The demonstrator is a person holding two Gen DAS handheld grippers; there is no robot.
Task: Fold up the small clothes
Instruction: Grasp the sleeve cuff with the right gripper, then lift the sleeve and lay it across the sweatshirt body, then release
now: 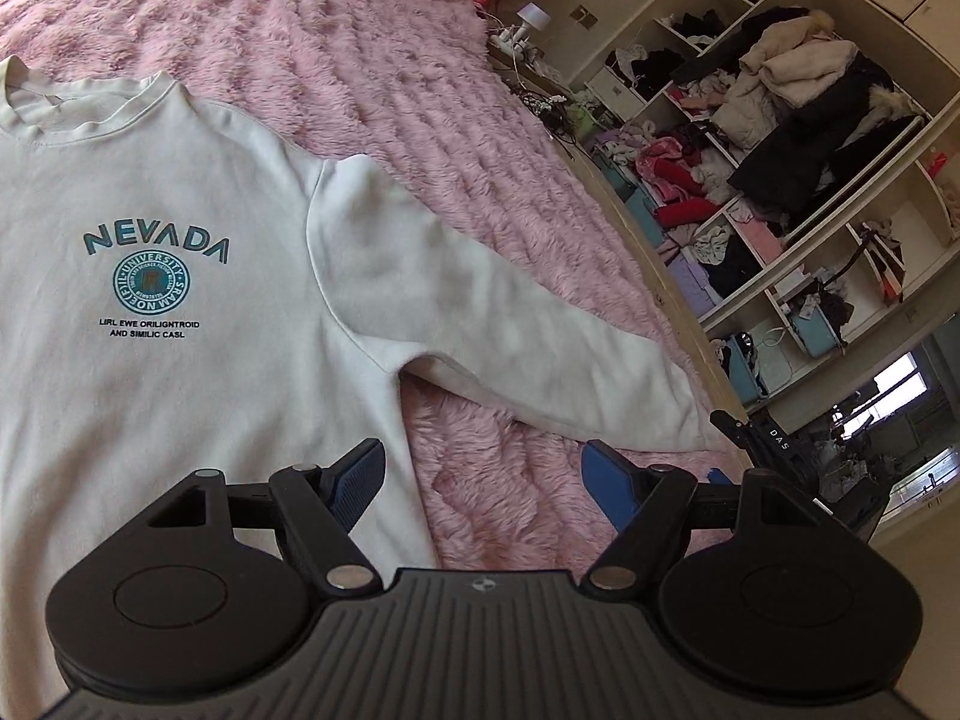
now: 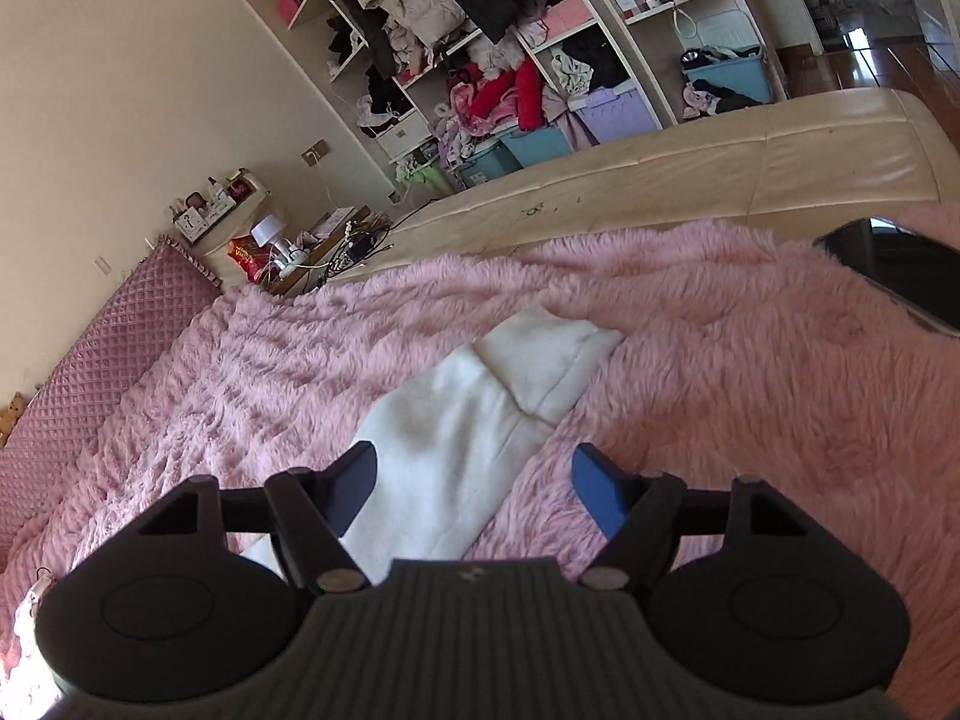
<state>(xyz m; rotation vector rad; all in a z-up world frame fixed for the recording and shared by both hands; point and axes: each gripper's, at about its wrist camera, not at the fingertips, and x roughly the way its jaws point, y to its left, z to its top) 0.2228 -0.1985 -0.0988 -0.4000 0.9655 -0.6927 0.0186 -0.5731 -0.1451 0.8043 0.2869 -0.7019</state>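
Note:
A white sweatshirt with a teal "NEVADA" print lies face up and flat on a fluffy pink blanket. Its right sleeve stretches out to the right. My left gripper is open and empty, hovering above the sweatshirt's lower side edge under the sleeve. In the right wrist view the same sleeve runs away from me, its cuff at the far end. My right gripper is open and empty just above the sleeve. The other gripper's black body shows at the left view's right edge.
The pink blanket covers a bed with a cream padded edge. A dark phone lies on the blanket at the right. Open shelves stuffed with clothes and bins stand beyond the bed. A cluttered nightstand sits by the headboard.

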